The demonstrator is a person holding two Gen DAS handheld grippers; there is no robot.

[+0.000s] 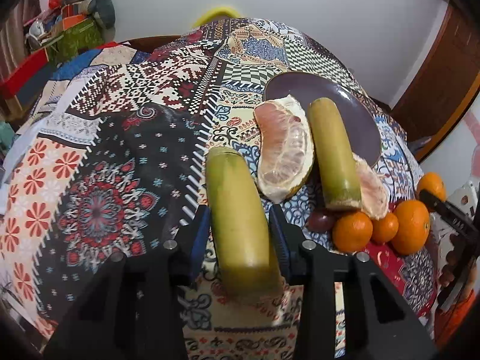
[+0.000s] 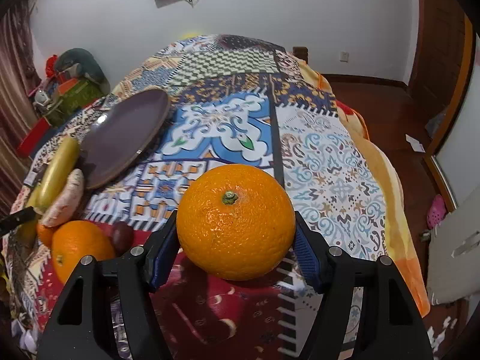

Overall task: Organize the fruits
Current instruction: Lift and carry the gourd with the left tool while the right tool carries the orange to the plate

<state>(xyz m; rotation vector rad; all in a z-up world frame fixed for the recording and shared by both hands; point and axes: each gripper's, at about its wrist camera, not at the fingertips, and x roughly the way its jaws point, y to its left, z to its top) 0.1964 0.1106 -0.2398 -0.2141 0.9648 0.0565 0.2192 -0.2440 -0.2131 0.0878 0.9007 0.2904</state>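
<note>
My left gripper [image 1: 240, 225] is shut on a yellow-green sugarcane piece [image 1: 240, 216], held lengthwise above the patterned cloth. A second sugarcane piece [image 1: 333, 153] lies with one end on the purple plate [image 1: 303, 85]. A peeled pomelo wedge [image 1: 285, 147] lies between the two sugarcane pieces, another wedge [image 1: 372, 189] to the right. Several oranges [image 1: 409, 226] and a dark grape [image 1: 319, 220] lie at the right. My right gripper [image 2: 237, 240] is shut on a large orange [image 2: 235, 222], stem facing the camera. The plate [image 2: 126, 135] lies to its upper left.
The patterned cloth [image 2: 330, 162] covers the table; its right edge drops to a wooden floor [image 2: 387, 120]. Another orange [image 2: 81, 246], a grape [image 2: 121, 235] and a pomelo wedge [image 2: 64, 201] lie left of my right gripper. Clutter [image 1: 69, 30] stands at the far left.
</note>
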